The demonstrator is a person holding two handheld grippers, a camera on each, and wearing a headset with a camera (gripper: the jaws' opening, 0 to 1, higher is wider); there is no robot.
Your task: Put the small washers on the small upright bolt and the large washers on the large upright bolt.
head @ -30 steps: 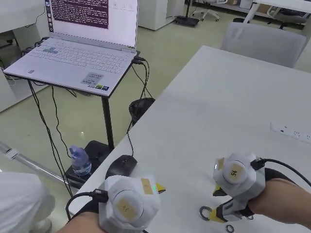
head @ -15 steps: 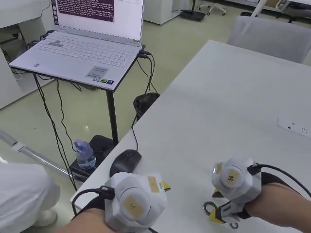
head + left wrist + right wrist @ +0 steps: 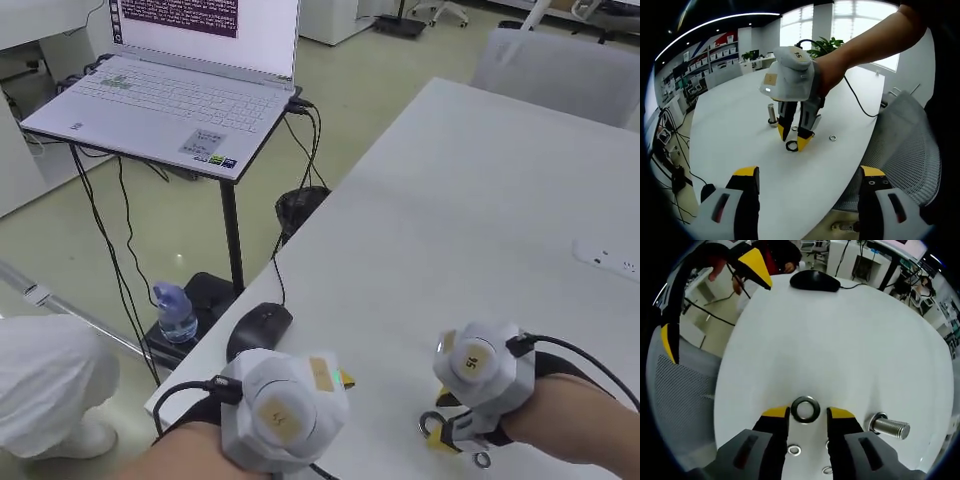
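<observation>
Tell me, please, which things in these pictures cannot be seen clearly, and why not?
- Laptop screen text: head view, cut off by the top edge and too small to read.
- Small washers: right gripper view, partly covered by the right tool, so the count is unsure.
- Ring at the foot of the upright bolt: right gripper view, blurred; washer or base, unclear.

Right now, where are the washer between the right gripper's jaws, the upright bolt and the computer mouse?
washer (image 3: 794, 410), right gripper view, left side of its ring.
upright bolt (image 3: 891, 428), right gripper view, threaded shaft.
computer mouse (image 3: 260, 328), head view, its back.
</observation>
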